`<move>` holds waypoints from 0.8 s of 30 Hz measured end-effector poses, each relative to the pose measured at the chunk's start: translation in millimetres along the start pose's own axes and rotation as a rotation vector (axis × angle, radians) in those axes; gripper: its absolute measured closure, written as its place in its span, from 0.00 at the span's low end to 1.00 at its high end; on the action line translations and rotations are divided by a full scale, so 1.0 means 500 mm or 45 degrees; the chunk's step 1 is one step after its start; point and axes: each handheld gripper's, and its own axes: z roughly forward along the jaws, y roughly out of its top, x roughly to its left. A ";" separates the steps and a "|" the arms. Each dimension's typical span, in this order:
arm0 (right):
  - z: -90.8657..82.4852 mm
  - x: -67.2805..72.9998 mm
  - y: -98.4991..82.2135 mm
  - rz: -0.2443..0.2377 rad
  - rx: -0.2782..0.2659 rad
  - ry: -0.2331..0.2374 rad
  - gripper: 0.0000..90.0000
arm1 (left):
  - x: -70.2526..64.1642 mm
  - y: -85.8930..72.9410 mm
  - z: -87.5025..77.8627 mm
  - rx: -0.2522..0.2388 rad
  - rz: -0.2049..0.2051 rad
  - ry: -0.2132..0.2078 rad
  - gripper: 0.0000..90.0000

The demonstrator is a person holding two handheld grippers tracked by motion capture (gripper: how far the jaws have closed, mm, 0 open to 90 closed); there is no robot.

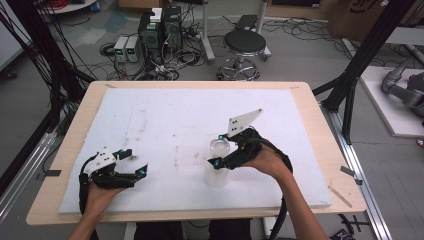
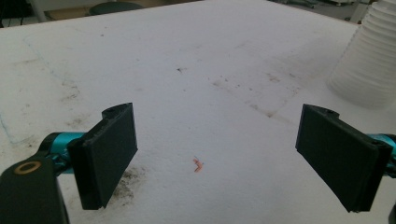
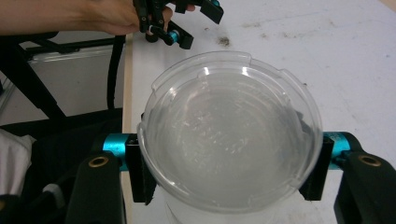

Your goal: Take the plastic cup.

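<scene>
A stack of clear plastic cups [image 1: 218, 170] stands upright on the white foam board [image 1: 165, 115], right of the middle. My right gripper [image 1: 218, 159] is shut on the top cup just under its rim. In the right gripper view the cup's round mouth [image 3: 229, 135] sits between the two black pads [image 3: 138, 172] of the right gripper [image 3: 229, 173], which press on its sides. My left gripper [image 1: 134, 162] rests open near the board's front left with nothing in it. In the left gripper view, the left gripper [image 2: 229, 158] has its jaws wide apart over bare board, and the ribbed cup stack [image 2: 369, 51] stands far right.
The board covers a wooden table [image 1: 320, 130]. A small orange scrap [image 2: 198, 164] lies on the board between the left jaws. Behind the table are a round stool [image 1: 244, 44] and boxes with cables [image 1: 160, 32] on the floor. The other hand's gripper [image 3: 198, 25] is at the top of the right gripper view.
</scene>
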 end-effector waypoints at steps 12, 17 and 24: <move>-0.047 0.009 0.045 -0.005 -0.035 -0.027 0.44 | 0.000 0.000 0.000 0.003 0.002 0.001 0.14; -0.078 0.012 0.073 0.005 -0.067 -0.039 0.45 | 0.000 0.000 0.000 0.003 0.002 0.004 0.14; -0.119 0.013 0.121 -0.006 -0.080 -0.052 0.45 | 0.000 0.000 0.001 0.009 -0.001 0.002 0.14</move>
